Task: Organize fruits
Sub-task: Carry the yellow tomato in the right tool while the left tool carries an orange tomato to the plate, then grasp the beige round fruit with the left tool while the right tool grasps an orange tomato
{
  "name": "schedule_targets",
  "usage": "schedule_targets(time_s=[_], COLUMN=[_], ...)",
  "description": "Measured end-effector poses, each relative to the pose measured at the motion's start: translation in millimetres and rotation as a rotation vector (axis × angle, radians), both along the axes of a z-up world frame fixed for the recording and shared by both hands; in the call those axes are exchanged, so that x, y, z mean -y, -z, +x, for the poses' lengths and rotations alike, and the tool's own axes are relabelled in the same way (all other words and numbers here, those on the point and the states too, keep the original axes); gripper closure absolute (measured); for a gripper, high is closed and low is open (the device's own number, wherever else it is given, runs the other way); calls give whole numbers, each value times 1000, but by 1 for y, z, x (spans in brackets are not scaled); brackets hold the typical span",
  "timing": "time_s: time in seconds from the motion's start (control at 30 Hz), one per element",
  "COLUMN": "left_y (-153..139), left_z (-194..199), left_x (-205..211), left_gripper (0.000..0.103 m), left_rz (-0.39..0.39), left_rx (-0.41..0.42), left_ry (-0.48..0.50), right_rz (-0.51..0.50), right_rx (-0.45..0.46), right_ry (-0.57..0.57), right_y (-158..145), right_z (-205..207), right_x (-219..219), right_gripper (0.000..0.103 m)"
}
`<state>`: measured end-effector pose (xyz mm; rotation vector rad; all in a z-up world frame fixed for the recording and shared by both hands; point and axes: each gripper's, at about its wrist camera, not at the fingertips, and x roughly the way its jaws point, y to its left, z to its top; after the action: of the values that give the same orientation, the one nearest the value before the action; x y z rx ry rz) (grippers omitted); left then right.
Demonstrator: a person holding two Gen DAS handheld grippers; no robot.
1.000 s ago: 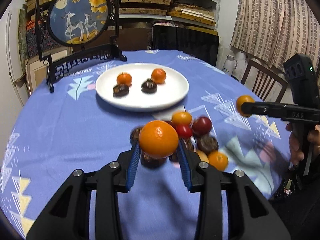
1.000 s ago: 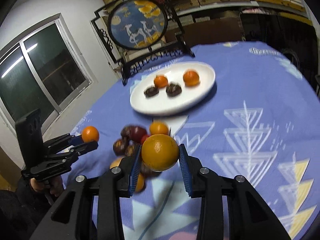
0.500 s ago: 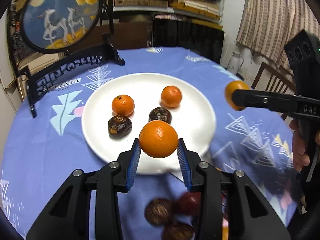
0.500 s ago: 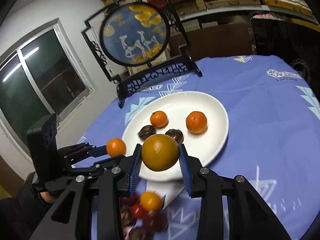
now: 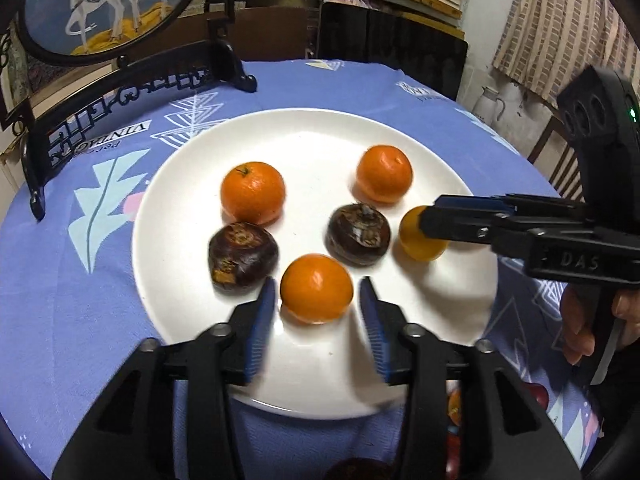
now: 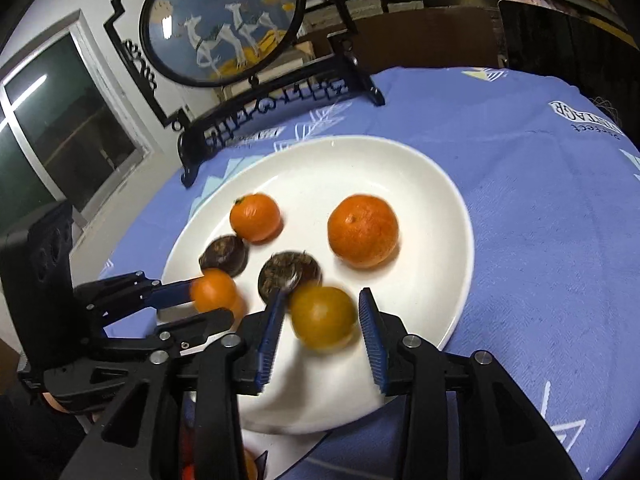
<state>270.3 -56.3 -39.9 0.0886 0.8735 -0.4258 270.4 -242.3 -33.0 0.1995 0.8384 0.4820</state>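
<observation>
Blue ribbed pads on both sets of fingers have just been spreading, and neither pair presses its fruit. In the left wrist view the left gripper has a bright orange tangerine sitting between its fingers with a gap on each side, resting on the near part of the white plate. The right gripper has likewise let go around a duller yellow-orange fruit, blurred, low over the plate's near edge.

Already on the plate are two more tangerines, one with its stem spot up and one further right, plus two dark brown chestnut-looking things with scarred tops facing up. All are roundish, so there's no long axis to speak of.

Only the left camera shows the hand on the other tool's handle, "DAS" stamped on its body, the striped curtain, a white jug, and leftover fruit on the counter near the bottom edge. Only the right camera shows the window.

The blue tablecloth has printed text, upside down in the left view: "VINTAGE" and "Perfect". Behind the plate stands a round camel picture in a black carved stand.
</observation>
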Motion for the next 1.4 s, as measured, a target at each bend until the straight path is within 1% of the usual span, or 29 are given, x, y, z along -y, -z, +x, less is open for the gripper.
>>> schedule_targets(time_s=[0.13,0.17,0.3,0.43,0.63,0.73,0.8,0.9,1.0,1.07,1.1,1.13,1.17,1.2,1.23,1.3,1.33,1.4], left_y=[-7,-9,-14,-12,-14,-17,-20,-22,-19,-19,-20,-22,-23,-24,-24,-23,-22,-17], left_z=[-10,-13,-21,-26,-38,-50,-59,-77,-101,-124,-134,-147,-155,-170,-184,-203,-212,-227], left_x=[-6,-8,-11,-10,-17,-26,-35,-49,-57,-59,-59,-59,-59,-58,-56,-52,-50,-46], left_gripper=[48,46,44,42,41,38,36,35,35,33,26,22,14,11,10,8,7,7], left_rz=[-18,-24,-28,-9,-1,-3,-26,-61,-73,-76,-75,-75,-75,-71,-66,-56,-52,-45], left_rx=[42,56,84,95,113,132,139,133,109,103,104,106,109,117,124,131,132,128], left_ry=[-12,-14,-15,-21,-48,-73,-93,-125,-126,-111,-104,-95,-88,-73,-60,-40,-32,-18], right_rz=[58,75,114,107,66,92,124,179,196,179,170,159,152,140,127,93,68,26], right_rx=[42,45,39,42,83,69,53,19,-15,-24,-24,-21,-14,2,17,53,66,70], right_ry=[37,46,78,83,88,88,96,123,126,117,109,95,79,52,30,-23,-54,-100], right_y=[-6,-6,-5,-5,-9,-7,-4,3,9,10,9,7,5,0,-3,-8,-9,-7], right_z=[-4,-5,-7,-9,-24,-39,-53,-76,-100,-121,-131,-144,-153,-169,-183,-209,-221,-232], right_x=[15,19,32,34,31,36,42,54,59,58,57,54,52,47,42,29,21,7], right_gripper=[59,59,56,56,56,56,53,41,41,40,40,40,39,32,24,15,13,13])
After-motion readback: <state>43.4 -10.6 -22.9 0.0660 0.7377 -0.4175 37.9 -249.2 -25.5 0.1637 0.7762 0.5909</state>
